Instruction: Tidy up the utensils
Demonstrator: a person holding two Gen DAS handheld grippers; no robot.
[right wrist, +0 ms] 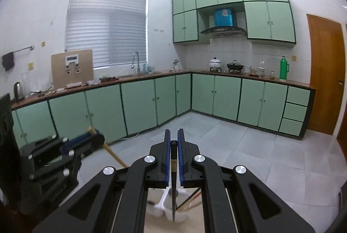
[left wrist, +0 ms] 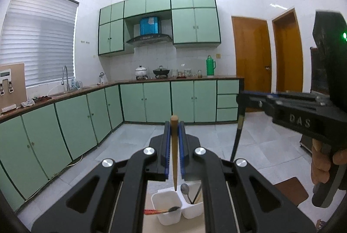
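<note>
My left gripper (left wrist: pixel 174 126) is shut on a brown wooden chopstick (left wrist: pixel 174 152) that points down toward a white two-compartment holder (left wrist: pixel 166 214). The holder's left cup has a red-handled utensil with a dark tip (left wrist: pixel 161 210); the right cup has a metal spoon (left wrist: pixel 185 189) and sticks. My right gripper (right wrist: pixel 174 137) is shut on a dark chopstick (right wrist: pixel 173 180) hanging down over the same white holder (right wrist: pixel 161 203). The right gripper shows in the left wrist view (left wrist: pixel 243 100), holding its dark chopstick (left wrist: pixel 237 137). The left gripper shows in the right wrist view (right wrist: pixel 95 135) with its brown chopstick (right wrist: pixel 112 154).
The holder stands on a light tabletop (left wrist: pixel 151 224). Green kitchen cabinets (left wrist: pixel 158 100) and a countertop with a sink tap (left wrist: pixel 66 78), pots and a green thermos (left wrist: pixel 210 65) line the far walls. Orange doors (left wrist: pixel 251 63) are at the right. A person's hand (left wrist: pixel 321 163) grips the right tool.
</note>
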